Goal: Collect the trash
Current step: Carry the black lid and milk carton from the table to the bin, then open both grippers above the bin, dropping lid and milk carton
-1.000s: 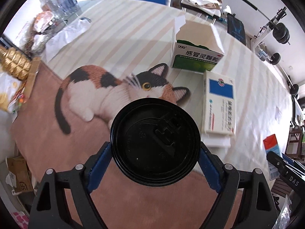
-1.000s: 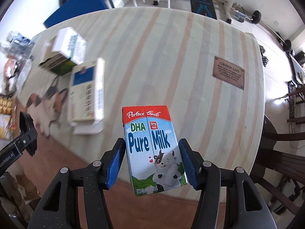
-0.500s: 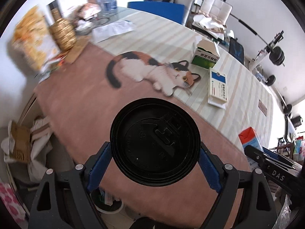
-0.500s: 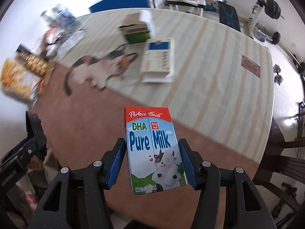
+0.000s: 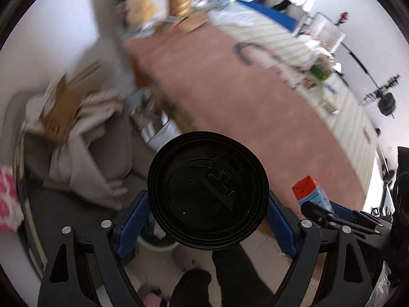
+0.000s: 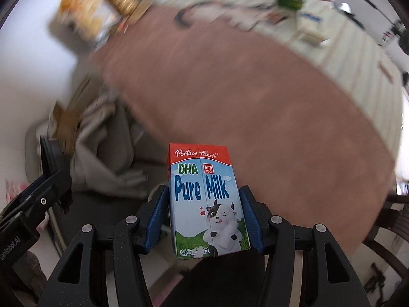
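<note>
In the left wrist view my left gripper (image 5: pixel 207 220) is shut on a cup with a black plastic lid (image 5: pixel 207 190), its blue pads (image 5: pixel 131 225) pressing on both sides. In the right wrist view my right gripper (image 6: pixel 204 220) is shut on an upright "Pure Milk" carton (image 6: pixel 205 199). That carton (image 5: pixel 310 192) also shows at the right of the left wrist view. Both grippers point steeply down, past the near edge of the table (image 5: pixel 242 102). A white round rim (image 5: pixel 158 245) shows on the floor under the cup; the cup's body is hidden by the lid.
The table (image 6: pixel 255 89) has a brown cloth; blurred boxes (image 6: pixel 291 0) and snack packs (image 6: pixel 84 18) lie at its far end. A chair with beige cloth and cardboard (image 5: pixel 64 107) stands left. A person's dark legs (image 5: pixel 230 276) are below. A wooden chair (image 6: pixel 383 230) stands right.
Both grippers swung from above the striped tabletop, back over the brown cloth and past the table's edge, rolling as they went. The cup and the milk carton stayed held.
</note>
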A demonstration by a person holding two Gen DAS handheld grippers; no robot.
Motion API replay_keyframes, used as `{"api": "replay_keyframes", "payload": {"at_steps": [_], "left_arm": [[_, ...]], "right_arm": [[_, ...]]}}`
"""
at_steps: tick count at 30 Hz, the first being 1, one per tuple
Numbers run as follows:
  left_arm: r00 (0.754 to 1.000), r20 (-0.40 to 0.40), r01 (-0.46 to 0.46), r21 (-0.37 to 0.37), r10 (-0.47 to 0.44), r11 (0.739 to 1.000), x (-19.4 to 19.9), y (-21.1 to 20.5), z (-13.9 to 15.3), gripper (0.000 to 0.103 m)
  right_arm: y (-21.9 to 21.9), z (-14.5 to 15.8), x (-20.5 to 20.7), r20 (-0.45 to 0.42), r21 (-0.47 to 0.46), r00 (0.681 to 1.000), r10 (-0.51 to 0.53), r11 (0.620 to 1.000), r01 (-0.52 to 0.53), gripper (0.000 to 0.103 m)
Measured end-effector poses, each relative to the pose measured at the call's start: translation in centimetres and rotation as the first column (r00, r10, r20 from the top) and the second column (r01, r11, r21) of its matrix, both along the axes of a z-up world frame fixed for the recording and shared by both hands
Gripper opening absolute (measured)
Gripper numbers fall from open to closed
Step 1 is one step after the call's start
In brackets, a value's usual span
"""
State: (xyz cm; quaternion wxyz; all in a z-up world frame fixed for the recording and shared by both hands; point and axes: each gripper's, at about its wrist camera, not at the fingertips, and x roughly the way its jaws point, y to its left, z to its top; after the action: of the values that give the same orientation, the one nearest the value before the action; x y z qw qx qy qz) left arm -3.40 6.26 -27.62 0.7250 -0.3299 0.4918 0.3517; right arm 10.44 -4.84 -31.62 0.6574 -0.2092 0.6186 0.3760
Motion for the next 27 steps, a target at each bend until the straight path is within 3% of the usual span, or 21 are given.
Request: {"api": "replay_keyframes", "payload": {"at_steps": [4,7,11,15,20,23,27], "left_arm": [[0.995,-0.050,-0.091,-0.085,0.087,0.992,-4.6,0.6,-5.4,0.086],[0.985,-0.087,-0.162,-0.148,0.150,0.976,-7.4,1.3,-10.7,0.086],[0.969,-0.103,-0.245,-0.265,0.225,0.932,-11.0,2.4,-19.2,0.086],[0.945,-0.122,-0.326,-0.375,0.302,0.868,-14.3,3.6,-28.7,0.088],[0.924,-0.164,-0.383,-0.409,0.346,0.828,-16.7,4.1,-37.4,0.089],[0.911,-0.201,-0.413,-0.418,0.361,0.809,-17.9,4.1,-41.8,0.093],[0.895,-0.248,-0.444,-0.420,0.370,0.791,-19.5,4.0,-45.9,0.095]], "right_arm": [[1.5,-5.2,-4.9,-0.049,-0.057,0.995,0.090,0.994,-0.093,0.058],[2.7,-11.1,-8.0,-0.103,-0.102,0.984,0.146,0.982,-0.157,0.058],[4.1,-19.4,-10.9,-0.140,-0.154,0.971,0.196,0.964,-0.217,0.058],[5.0,-27.3,-12.2,-0.173,-0.195,0.962,0.213,0.950,-0.245,0.058],[5.9,-37.8,-14.0,-0.238,-0.234,0.945,0.225,0.931,-0.281,0.058],[6.4,-42.7,-15.1,-0.270,-0.247,0.935,0.229,0.922,-0.297,0.058],[7.3,-46.8,-16.7,-0.292,-0.237,0.922,0.253,0.915,-0.326,0.059]]}}
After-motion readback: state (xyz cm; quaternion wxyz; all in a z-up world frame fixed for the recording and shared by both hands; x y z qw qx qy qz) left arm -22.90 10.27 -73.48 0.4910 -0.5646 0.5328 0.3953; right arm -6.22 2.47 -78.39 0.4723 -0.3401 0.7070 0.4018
